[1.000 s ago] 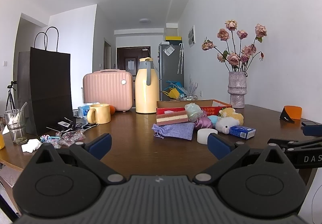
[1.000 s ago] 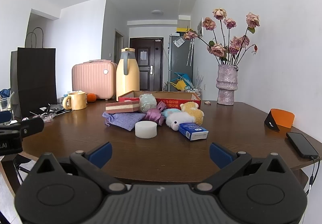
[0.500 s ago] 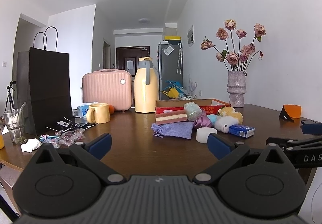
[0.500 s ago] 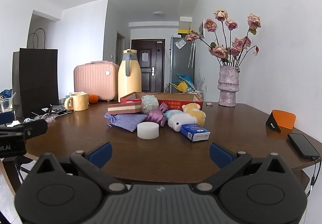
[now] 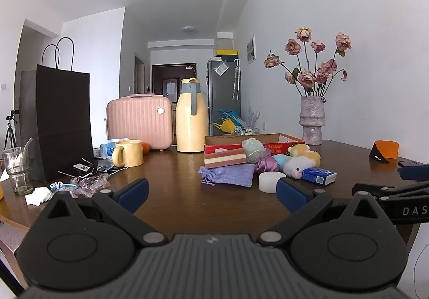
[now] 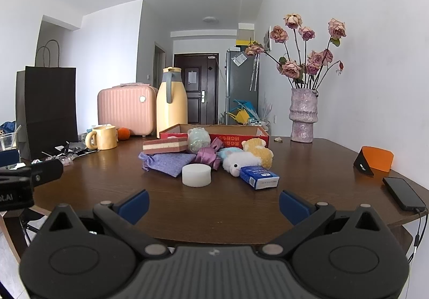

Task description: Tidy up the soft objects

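Big brown desk (image 6: 308, 191) filling both views, lots of stuff on it. Tall black paper bag (image 5: 56, 121) far left, pink case (image 5: 139, 121) and yellow jug (image 5: 191, 116) toward the back, vase of dried roses (image 6: 303, 116) far right. Red cardboard box (image 6: 238, 135) sitting open right behind the pile, probably where the soft things go, though that's only a guess.

Pile itself mid-desk, all bunched up and touching: layered sponge block (image 6: 165, 144) leaning at the back left, purple drawstring pouch (image 6: 169, 162) flat in front of it, white plush (image 6: 238, 160) and yellow plush (image 6: 258, 148) on the right, shiny purple fabric bundle (image 6: 207, 155) in the middle, white round foam puck (image 6: 196, 175) nearest, small blue carton (image 6: 258, 177) just right of it.

Looks like the very start: nothing picked yet, nothing visibly sorted. Next move calls for reaching forward and down over the near edge to one soft item, foam puck being the closest and easiest.

Left gripper (image 5: 211, 190) held level near the desk's near edge, pointing at the pile, jaws spread wide with nothing in them. Right gripper (image 6: 213, 203) same deal, level, just short of the edge, jaws wide apart and empty. Both well apart from the pile.
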Tool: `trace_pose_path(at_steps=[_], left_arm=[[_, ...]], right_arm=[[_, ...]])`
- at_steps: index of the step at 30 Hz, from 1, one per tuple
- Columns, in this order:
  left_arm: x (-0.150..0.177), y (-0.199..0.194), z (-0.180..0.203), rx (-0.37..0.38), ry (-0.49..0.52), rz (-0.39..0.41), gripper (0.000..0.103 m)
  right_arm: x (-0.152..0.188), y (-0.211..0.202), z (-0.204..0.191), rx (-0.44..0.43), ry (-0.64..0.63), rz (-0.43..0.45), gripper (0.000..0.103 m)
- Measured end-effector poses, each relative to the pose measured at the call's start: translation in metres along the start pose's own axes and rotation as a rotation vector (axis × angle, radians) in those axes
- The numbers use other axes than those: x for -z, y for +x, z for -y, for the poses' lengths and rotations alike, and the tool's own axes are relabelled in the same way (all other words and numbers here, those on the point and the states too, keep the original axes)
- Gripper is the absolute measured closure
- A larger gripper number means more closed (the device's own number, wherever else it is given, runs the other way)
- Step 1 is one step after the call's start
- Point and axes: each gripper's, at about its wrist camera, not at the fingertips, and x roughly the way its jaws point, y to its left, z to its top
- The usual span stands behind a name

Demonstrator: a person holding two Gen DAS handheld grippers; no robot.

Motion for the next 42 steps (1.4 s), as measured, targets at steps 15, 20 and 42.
trace_pose_path(at_steps=[15,20,42], left_arm=[[0.003,0.004,0.001,0.012,0.003,-0.019,0.0],[0.001,0.026,0.0,-0.025,0.0,-0.015,0.0],[-0.057,0.308,-0.065,0.195,-0.139,-0.3,0.028]], right_arm=[[0.001,0.001,-0.003,-0.014,-0.018,-0.001,0.0],[-0.002,0.014,-0.004,0.003,-0.067,0.006,0.0],[-0.109,0.283,-0.006,-0.273,0.194,-0.191,0.047]])
